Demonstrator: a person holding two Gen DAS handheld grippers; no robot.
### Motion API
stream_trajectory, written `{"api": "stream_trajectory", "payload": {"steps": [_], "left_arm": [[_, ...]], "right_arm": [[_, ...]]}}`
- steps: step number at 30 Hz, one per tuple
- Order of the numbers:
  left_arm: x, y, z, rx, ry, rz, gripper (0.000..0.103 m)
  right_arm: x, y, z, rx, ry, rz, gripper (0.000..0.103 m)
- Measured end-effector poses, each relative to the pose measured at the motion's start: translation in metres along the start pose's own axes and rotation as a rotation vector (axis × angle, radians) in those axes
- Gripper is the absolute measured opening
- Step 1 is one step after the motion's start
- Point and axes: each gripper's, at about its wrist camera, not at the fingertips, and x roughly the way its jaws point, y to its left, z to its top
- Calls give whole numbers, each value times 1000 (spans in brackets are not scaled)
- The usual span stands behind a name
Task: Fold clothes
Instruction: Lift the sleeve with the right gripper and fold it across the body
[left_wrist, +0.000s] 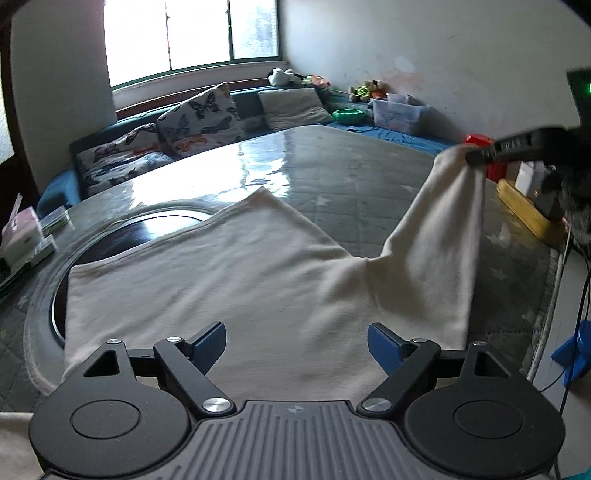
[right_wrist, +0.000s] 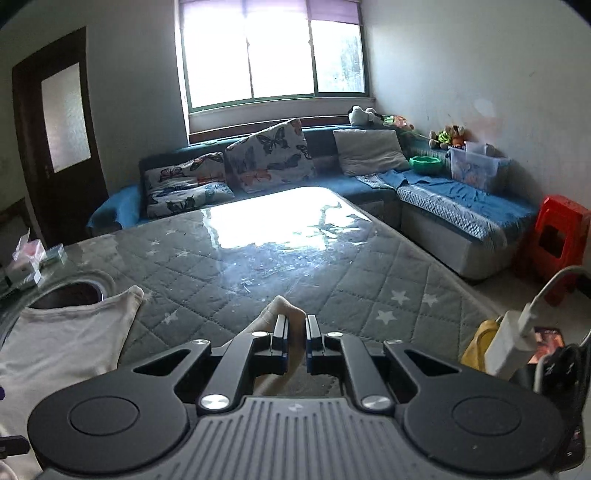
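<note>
Fabric is sitting pinched between the pads of the right gripper (right_wrist: 295, 328), which is clamping a sleeve (left_wrist: 439, 206) of the cream shirt (left_wrist: 229, 273) and lifting it off the worktop (right_wrist: 280, 269). In the left view that gripper is showing at 2 o'clock. Left gripper (left_wrist: 297, 345) is hovering spread apart over the shirt's near part, gripping nothing. The shirt's body is lying flat on the quilted worktop, partly covering a round dark opening (left_wrist: 140, 232) at 10 o'clock.

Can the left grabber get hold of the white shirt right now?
Probably yes. The left gripper hangs open right over the white shirt, with nothing between them. The right gripper already pinches the shirt's far corner.
</note>
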Motion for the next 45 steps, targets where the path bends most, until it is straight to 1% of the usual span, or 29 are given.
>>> {"api": "stream_trajectory", "payload": {"steps": [4,9,12,16,19,22,25,29,31,35,37,41,45], "left_arm": [[4,-7,-2,20,2,-5,86],[3,-3,-2,10,7,3,86],[2,0,-3,0,9,6,86],[-1,1,-5,-2,8,3,87],[-5,2,-7,3,-2,15,87],[-9,10,-8,-20,-7,35,87],[-17,24,-10,-56,-20,65,87],[-33,46,-17,-109,-39,116,87],[-42,57,-22,-137,-47,145,87],[-56,80,-33,-194,-54,201,87],[-62,90,-39,-220,-56,224,87],[-77,105,-51,-269,-59,256,87],[-86,114,-60,-294,-58,278,87]], "right_arm": [[-10,-5,1,12,-14,-15,7],[-21,-9,-2,13,-20,-42,7],[-25,-7,-2,-9,-22,-51,7],[-24,-2,1,-11,-25,-50,7],[-31,5,6,-22,-41,-27,7],[-48,18,16,-49,-78,25,7],[-66,35,28,-78,-104,107,7],[-89,74,44,-145,-130,253,7],[-96,94,49,-178,-128,329,7],[-101,143,52,-263,-104,470,7],[-98,170,47,-309,-83,528,7],[-82,220,32,-373,-17,610,7],[-70,254,16,-416,43,672,10]]}}
